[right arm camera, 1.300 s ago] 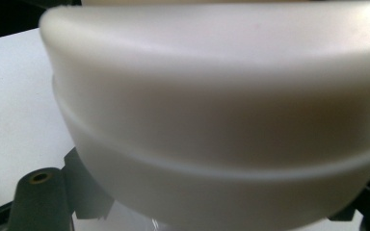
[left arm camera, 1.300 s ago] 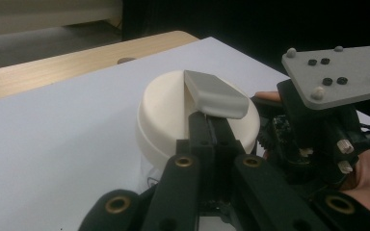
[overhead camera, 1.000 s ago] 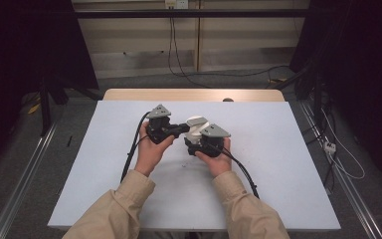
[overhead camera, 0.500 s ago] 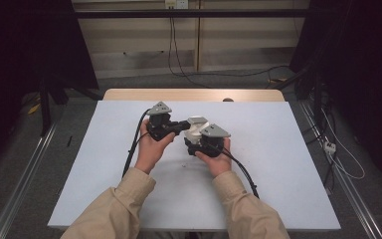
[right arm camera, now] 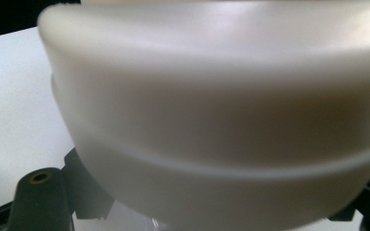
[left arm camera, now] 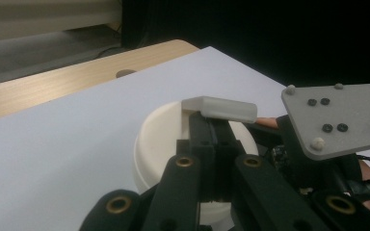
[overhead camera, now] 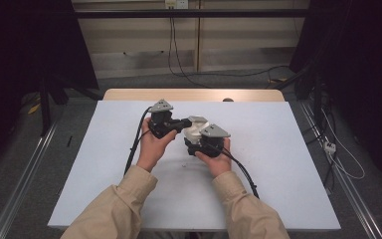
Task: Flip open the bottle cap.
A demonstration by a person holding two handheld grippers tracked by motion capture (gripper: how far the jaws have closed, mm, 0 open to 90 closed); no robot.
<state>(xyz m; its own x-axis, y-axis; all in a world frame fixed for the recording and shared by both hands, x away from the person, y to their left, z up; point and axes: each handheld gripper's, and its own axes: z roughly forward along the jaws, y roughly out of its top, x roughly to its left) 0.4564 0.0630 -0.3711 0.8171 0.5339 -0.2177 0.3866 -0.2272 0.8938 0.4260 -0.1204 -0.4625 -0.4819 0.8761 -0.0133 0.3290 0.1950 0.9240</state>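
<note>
A cream round container [overhead camera: 194,131] is held just above the middle of the white table [overhead camera: 283,169], between two hands. My right gripper [overhead camera: 193,139] comes at it from the near side and is shut on it. Up close the container's wall [right arm camera: 212,96] bulges between the black fingers [right arm camera: 38,192]. My left gripper [overhead camera: 186,122] reaches in from the left, its jaws pressed together. Its tips [left arm camera: 215,126] end under a translucent white tab [left arm camera: 219,108] on top of the container [left arm camera: 156,139]. I cannot tell whether they pinch anything.
A wooden strip [overhead camera: 194,94] runs along the table's far edge, with a small dark knob [overhead camera: 227,100] on it. Cables trail from both grippers toward the near edge. Metal rails [overhead camera: 25,184] flank the table on the floor, and loose wires [overhead camera: 338,154] lie at the right.
</note>
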